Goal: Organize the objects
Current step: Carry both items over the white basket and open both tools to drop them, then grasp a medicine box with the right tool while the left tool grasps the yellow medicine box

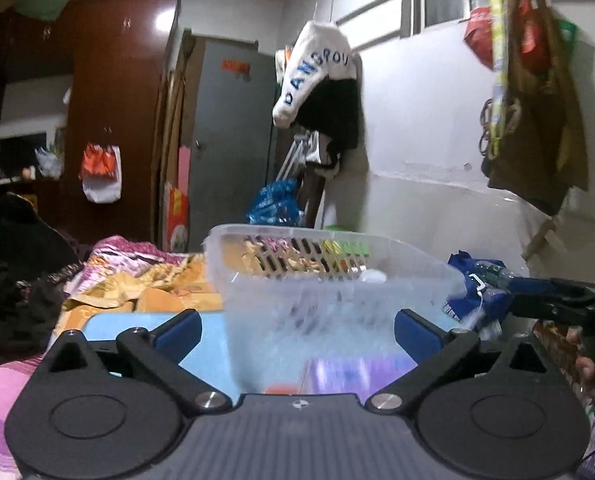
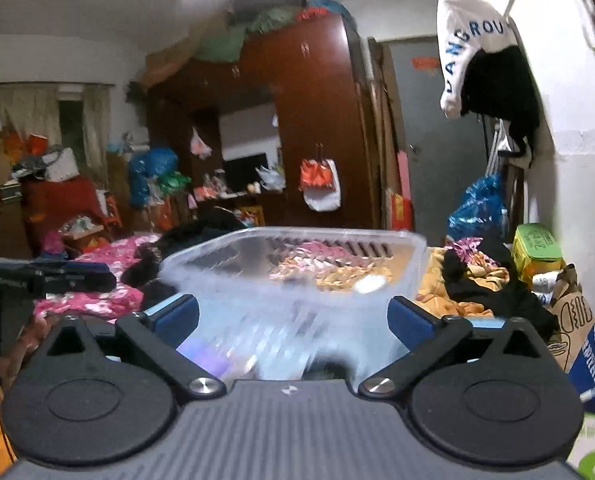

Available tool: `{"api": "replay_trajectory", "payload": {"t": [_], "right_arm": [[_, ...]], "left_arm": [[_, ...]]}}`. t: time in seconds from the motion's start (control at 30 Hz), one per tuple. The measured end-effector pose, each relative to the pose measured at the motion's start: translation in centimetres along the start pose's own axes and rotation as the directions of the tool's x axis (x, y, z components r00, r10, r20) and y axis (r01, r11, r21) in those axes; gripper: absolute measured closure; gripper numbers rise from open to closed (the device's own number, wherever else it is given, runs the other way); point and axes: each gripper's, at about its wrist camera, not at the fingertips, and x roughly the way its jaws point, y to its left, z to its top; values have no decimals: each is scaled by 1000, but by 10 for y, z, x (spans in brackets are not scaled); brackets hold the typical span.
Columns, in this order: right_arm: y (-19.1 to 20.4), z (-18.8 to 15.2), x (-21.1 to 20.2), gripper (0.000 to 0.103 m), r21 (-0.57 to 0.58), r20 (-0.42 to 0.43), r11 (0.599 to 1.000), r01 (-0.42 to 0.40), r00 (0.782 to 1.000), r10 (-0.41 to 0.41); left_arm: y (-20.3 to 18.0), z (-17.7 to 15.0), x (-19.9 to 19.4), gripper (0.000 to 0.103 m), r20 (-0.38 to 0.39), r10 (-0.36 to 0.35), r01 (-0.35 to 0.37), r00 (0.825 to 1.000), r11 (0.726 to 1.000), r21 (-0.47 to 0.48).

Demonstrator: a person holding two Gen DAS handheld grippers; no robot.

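A clear plastic slotted basket (image 1: 329, 280) stands on a light blue surface (image 1: 137, 328) on the bed, right in front of both grippers. In the left wrist view my left gripper (image 1: 297, 332) is open, its blue fingers either side of the basket's near end. In the right wrist view my right gripper (image 2: 293, 320) is open too, its fingers spread around the basket (image 2: 297, 276). A purple object (image 1: 357, 372) and something orange-red (image 1: 279, 389) show through the basket wall; the purple object (image 2: 205, 354) also shows in the right wrist view. Neither gripper holds anything.
Crumpled yellow and pink bedding (image 1: 137, 276) and black clothes (image 1: 13, 272) lie around the basket. A blue bag (image 1: 469, 292) sits to the right, by the other gripper (image 1: 557, 300). A wardrobe (image 2: 317, 120), a grey door (image 1: 233, 140) and hanging clothes (image 1: 321, 80) stand behind.
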Motion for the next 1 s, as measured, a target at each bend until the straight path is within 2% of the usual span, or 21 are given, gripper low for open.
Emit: {"api": "replay_trajectory", "payload": {"t": [0.17, 0.27, 0.33, 0.43, 0.5, 0.57, 0.7, 0.87, 0.93, 0.97, 1.0], "right_arm": [[23, -45, -34, 0, 6, 43, 997, -83, 996, 82], [41, -54, -32, 0, -87, 35, 991, -97, 994, 101], [57, -62, -27, 0, -139, 40, 987, -78, 996, 85], [66, -67, -7, 15, -168, -26, 974, -152, 988, 150], [68, -69, 5, 31, -165, -54, 970, -177, 984, 170], [69, -69, 14, 41, -151, -77, 968, -203, 978, 193], [75, -71, 25, 49, -152, -92, 965, -214, 975, 202], [77, -71, 23, 50, -153, -74, 962, -226, 973, 217], [75, -70, 27, 56, -159, -74, 959, -236, 971, 227], [76, -74, 24, 60, -159, -74, 959, -236, 971, 227], [77, -74, 24, 62, -163, -72, 958, -237, 971, 229]], "left_arm": [[5, -49, -55, 0, 66, 44, -47, 997, 998, 45], [5, -70, -65, 0, 83, 70, -75, 994, 995, 65], [3, -76, -64, 1, 88, 51, -58, 995, 995, 84], [-2, -85, -52, 5, 57, -2, -4, 998, 994, 109], [-6, -95, -48, 8, 37, -13, 8, 999, 991, 136], [-6, -105, -46, 11, 21, -25, 21, 999, 989, 149], [-9, -118, -38, 22, -13, -50, 51, 999, 986, 156], [-12, -125, -37, 26, -16, -78, 80, 997, 984, 159], [-11, -125, -37, 35, -20, -102, 104, 995, 983, 151], [-12, -124, -36, 42, -24, -114, 117, 993, 982, 147], [-12, -125, -37, 44, -23, -115, 117, 993, 983, 142]]}}
